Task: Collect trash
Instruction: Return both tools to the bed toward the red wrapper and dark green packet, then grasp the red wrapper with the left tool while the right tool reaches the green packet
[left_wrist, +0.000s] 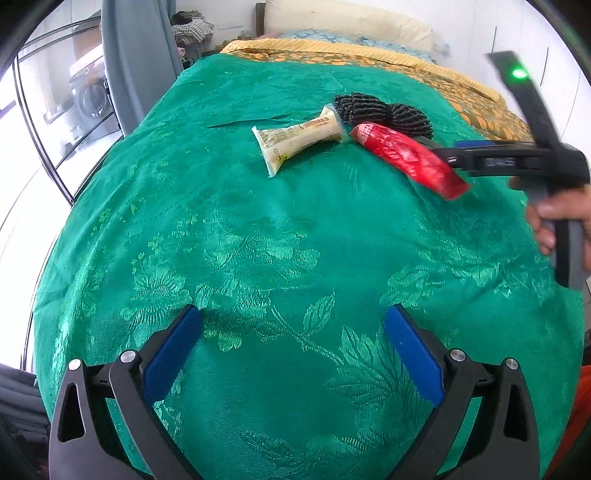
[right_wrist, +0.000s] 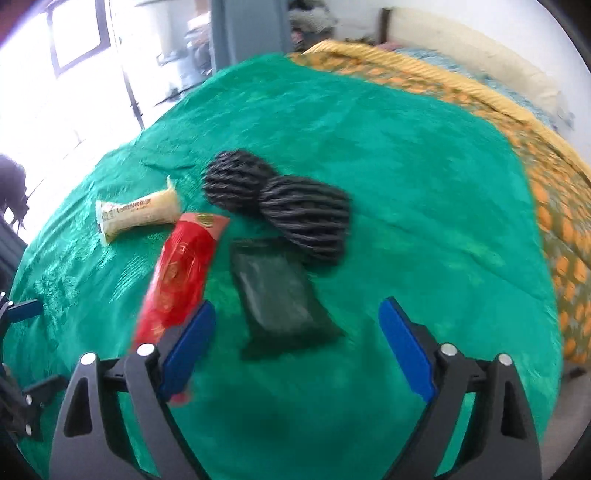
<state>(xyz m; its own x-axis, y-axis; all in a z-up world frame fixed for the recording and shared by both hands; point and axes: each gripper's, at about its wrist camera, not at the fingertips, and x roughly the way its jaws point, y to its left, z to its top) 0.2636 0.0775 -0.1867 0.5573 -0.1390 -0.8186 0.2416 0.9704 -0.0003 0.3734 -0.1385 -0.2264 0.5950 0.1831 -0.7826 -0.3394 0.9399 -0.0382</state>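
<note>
A green bed cover (left_wrist: 258, 240) held a red wrapper (right_wrist: 181, 273) and a yellow wrapper (left_wrist: 295, 138). Both the left hand-held gripper (left_wrist: 293, 343) and the right hand-held gripper (right_wrist: 297, 339) were wide open, holding nothing.

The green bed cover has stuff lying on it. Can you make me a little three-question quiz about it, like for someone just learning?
1. True or false: the red wrapper lies right beside the cream wrapper.
2. Which thing lies nearest between the right tongs' blue pads?
A. the dark green packet
B. the black woven bundle
C. the cream wrapper
3. Fill in: the left tongs hang wide apart over bare ____ cloth.

Key: 1 true; 2 A; 3 green.
</note>
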